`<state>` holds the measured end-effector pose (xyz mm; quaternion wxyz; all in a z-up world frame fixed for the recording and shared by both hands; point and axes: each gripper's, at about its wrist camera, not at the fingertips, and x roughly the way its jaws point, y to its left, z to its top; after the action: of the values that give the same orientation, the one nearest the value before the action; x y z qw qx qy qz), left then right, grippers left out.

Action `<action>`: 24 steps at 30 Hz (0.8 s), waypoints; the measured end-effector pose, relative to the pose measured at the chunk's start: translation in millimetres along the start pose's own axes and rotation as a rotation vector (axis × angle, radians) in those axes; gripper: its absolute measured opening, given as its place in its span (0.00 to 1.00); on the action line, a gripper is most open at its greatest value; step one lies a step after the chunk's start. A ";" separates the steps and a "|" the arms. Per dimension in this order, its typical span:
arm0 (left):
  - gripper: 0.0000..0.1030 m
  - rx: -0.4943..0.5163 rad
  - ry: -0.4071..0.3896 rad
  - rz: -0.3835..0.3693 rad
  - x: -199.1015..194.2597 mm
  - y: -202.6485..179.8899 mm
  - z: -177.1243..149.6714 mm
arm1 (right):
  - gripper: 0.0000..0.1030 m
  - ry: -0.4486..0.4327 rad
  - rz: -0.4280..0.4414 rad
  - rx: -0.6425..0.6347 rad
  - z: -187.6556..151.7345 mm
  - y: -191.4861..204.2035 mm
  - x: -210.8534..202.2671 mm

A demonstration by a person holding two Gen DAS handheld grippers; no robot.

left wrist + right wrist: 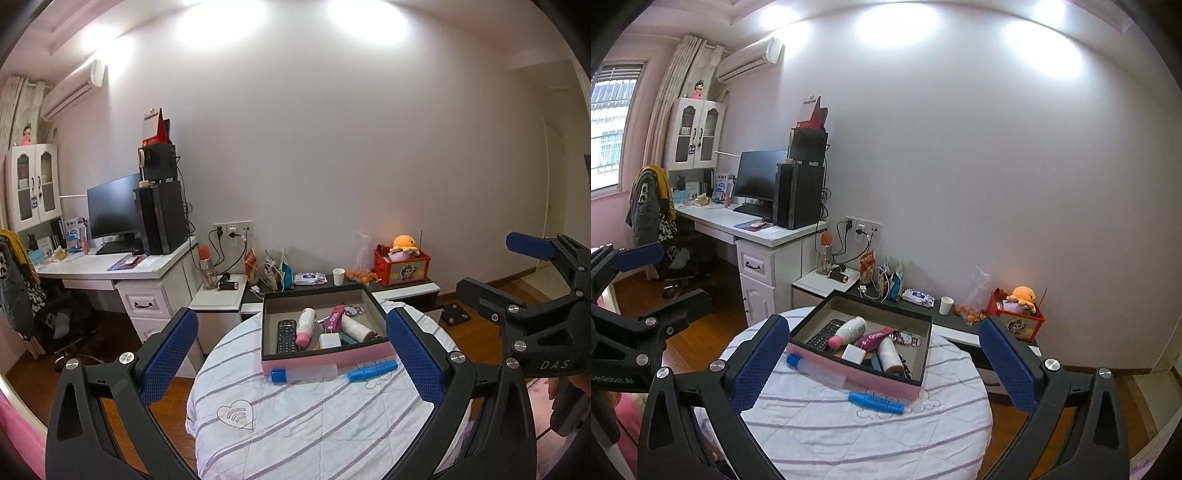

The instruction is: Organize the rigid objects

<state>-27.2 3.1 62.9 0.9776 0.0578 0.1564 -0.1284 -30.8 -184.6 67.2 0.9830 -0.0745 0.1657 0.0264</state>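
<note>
Pink-walled box [325, 360] sits mid-table [314, 424]; left gripper [291, 354] and right gripper [882, 363] gape wide, both empty.

Round table [295, 424] with white cover, grey stripes, stands ahead of and below both tongs. Directly on it: one open box [325, 360], pink front wall and dark rim, lying between the left tongs' fingers at the far side. Just before the box's front wall: a clear tube with blue cap [303, 372] and a blue marker [372, 370], side by side, apart.
</note>
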 end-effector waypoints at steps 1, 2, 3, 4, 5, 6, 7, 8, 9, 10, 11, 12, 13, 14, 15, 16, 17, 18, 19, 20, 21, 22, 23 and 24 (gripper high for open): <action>1.00 0.004 0.003 -0.002 -0.1 -1.7 -0.9 | 1.00 0.002 0.000 0.004 -2.3 -1.0 -0.5; 1.00 0.007 0.006 -0.004 0.7 -3.1 -1.8 | 1.00 0.006 0.001 0.008 -4.3 -2.0 -0.2; 1.00 0.009 0.008 -0.005 1.5 -4.8 -2.7 | 1.00 0.011 0.004 0.009 -5.6 -2.3 1.6; 1.00 0.011 0.010 -0.005 2.5 -6.2 -3.5 | 1.00 0.014 0.005 0.011 -7.6 -2.9 2.6; 1.00 0.013 0.014 -0.005 4.0 -7.2 -4.2 | 1.00 0.019 0.003 0.014 -9.2 -3.7 3.4; 1.00 0.017 0.019 -0.006 6.2 -8.6 -5.2 | 1.00 0.025 0.004 0.017 -11.0 -4.9 5.6; 1.00 0.019 0.023 -0.006 7.7 -9.9 -5.9 | 1.00 0.032 0.006 0.020 -13.1 -6.4 8.6; 1.00 0.020 0.027 -0.005 9.5 -10.7 -6.8 | 1.00 0.037 0.008 0.023 -15.3 -7.8 11.5; 1.00 0.023 0.033 -0.006 12.6 -11.6 -7.8 | 1.00 0.045 0.009 0.028 -17.9 -9.6 15.6; 1.00 0.027 0.042 -0.007 16.7 -12.6 -9.4 | 1.00 0.051 0.011 0.030 -20.6 -10.6 18.2; 1.00 0.029 0.049 -0.005 19.7 -13.1 -10.8 | 1.00 0.061 0.013 0.036 -23.9 -12.4 22.5; 1.00 0.032 0.061 -0.003 24.9 -13.4 -13.5 | 1.00 0.072 0.015 0.042 -27.8 -14.1 27.5; 1.00 0.032 0.070 -0.002 29.4 -13.3 -15.8 | 1.00 0.082 0.017 0.046 -31.6 -14.9 31.6; 1.00 0.032 0.092 -0.001 38.0 -12.9 -20.2 | 1.00 0.099 0.019 0.049 -36.3 -16.1 38.4; 1.00 0.032 0.107 0.001 43.7 -12.5 -23.6 | 1.00 0.114 0.021 0.052 -40.6 -16.5 44.3; 1.00 0.033 0.121 0.003 50.0 -12.2 -27.5 | 1.00 0.134 0.024 0.057 -46.6 -17.6 51.8; 1.00 0.032 0.139 0.003 57.4 -11.9 -31.8 | 1.00 0.151 0.026 0.062 -52.2 -18.9 58.6; 1.00 0.030 0.167 -0.002 67.7 -11.8 -38.2 | 1.00 0.174 0.030 0.071 -59.1 -21.1 68.4; 1.00 0.030 0.191 -0.006 77.1 -12.0 -44.1 | 1.00 0.190 0.033 0.077 -64.3 -22.4 75.4; 1.00 0.034 0.211 -0.010 85.4 -12.6 -49.5 | 1.00 0.212 0.038 0.082 -70.8 -24.0 84.5; 1.00 0.037 0.244 -0.013 97.7 -12.9 -56.9 | 1.00 0.232 0.041 0.087 -77.0 -25.5 93.4; 1.00 0.037 0.272 -0.015 108.6 -13.0 -62.8 | 1.00 0.248 0.044 0.092 -82.0 -27.1 101.0; 1.00 0.036 0.299 -0.016 119.1 -13.3 -68.9 | 1.00 0.269 0.047 0.098 -88.1 -28.6 110.1; 1.00 0.036 0.330 -0.017 131.9 -13.5 -76.1 | 1.00 0.290 0.051 0.104 -94.4 -29.6 119.4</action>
<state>68.1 -29.0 -52.2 0.9364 0.0942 0.3129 -0.1281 53.7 -225.3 -56.3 0.9503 -0.0222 0.3089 0.0316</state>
